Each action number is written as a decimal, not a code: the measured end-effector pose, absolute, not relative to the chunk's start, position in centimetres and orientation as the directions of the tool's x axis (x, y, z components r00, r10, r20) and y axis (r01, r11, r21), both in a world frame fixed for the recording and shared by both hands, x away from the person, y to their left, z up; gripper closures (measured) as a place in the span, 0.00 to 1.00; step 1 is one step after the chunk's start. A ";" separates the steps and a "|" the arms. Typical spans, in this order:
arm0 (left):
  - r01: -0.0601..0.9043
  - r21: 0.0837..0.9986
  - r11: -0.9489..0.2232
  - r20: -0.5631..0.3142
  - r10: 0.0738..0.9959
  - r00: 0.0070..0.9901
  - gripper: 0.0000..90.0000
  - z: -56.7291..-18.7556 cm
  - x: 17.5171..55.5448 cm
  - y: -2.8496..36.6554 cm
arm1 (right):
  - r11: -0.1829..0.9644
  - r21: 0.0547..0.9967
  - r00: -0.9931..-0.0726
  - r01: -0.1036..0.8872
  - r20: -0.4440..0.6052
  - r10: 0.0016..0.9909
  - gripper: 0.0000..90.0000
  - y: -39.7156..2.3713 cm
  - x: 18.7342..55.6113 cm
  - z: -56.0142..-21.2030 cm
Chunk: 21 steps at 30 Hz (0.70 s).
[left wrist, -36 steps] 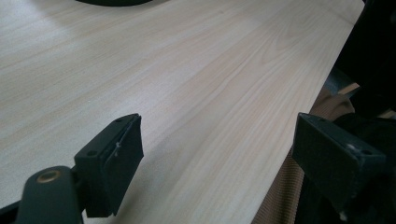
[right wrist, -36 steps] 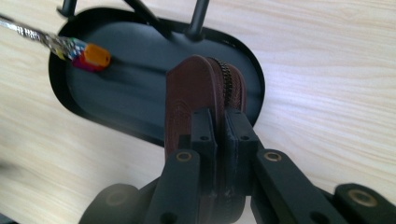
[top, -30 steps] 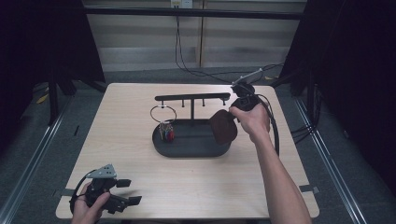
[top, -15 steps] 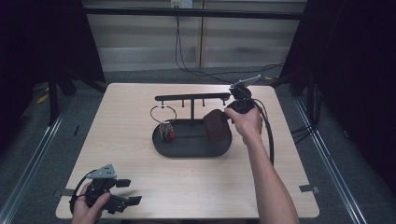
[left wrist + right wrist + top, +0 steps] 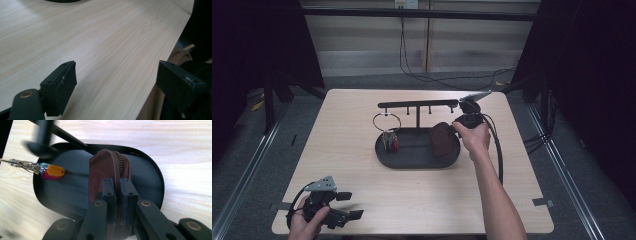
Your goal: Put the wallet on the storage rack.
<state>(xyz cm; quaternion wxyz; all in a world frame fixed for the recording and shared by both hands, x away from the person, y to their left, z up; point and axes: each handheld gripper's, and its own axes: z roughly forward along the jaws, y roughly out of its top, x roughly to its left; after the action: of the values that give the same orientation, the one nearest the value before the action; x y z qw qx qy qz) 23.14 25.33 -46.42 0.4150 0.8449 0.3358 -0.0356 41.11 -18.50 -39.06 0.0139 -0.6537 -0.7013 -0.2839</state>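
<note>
At the counter's (image 5: pixel 362 165) seven o'clock corner, the left gripper (image 5: pixel 343 206) sat with jaws spread wide over bare wood. Farther off, toward one o'clock, the right gripper (image 5: pixel 117 195) pinched a brown zippered pouch (image 5: pixel 107 170) over the black oval tray (image 5: pixel 150 170), colourful key tags (image 5: pixel 51 172) lying at the tray's nine o'clock end.

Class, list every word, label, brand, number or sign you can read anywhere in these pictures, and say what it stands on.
None can be read.
Brown zipped leather pouch held in the right gripper: no lettering visible.
Orange and coloured plastic key tags over the black oval metal tray: no text can be made out.
Pale wooden table: bare wood grain, no markings.
</note>
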 end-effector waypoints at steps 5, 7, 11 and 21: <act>0.596 0.679 -0.428 -0.338 0.539 0.772 0.18 -46.4 23.1 25.4 | -0.021 0.384 -0.148 0.923 0.406 0.902 0.93 -18.5 41.2 -40.4; 0.598 0.677 -0.429 -0.340 0.538 0.771 0.18 -46.4 23.1 25.4 | -0.023 0.381 -0.146 0.924 0.408 0.901 0.93 -18.5 41.3 -40.9; 0.597 0.675 -0.434 -0.336 0.539 0.772 0.18 -46.4 23.2 25.4 | -0.029 0.387 -0.144 0.922 0.411 0.900 0.93 -18.6 41.3 -41.8; 0.595 0.672 -0.441 -0.334 0.536 0.775 0.18 -46.4 23.2 25.3 | -0.048 0.386 -0.129 0.921 0.419 0.899 0.90 -18.8 41.3 -43.6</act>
<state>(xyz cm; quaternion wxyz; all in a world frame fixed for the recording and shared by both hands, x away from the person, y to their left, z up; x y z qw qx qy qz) 23.20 25.29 -46.43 0.4102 0.8482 0.3334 -0.0356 41.34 -18.83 -43.64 0.0189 -0.6596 -0.6898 -0.2979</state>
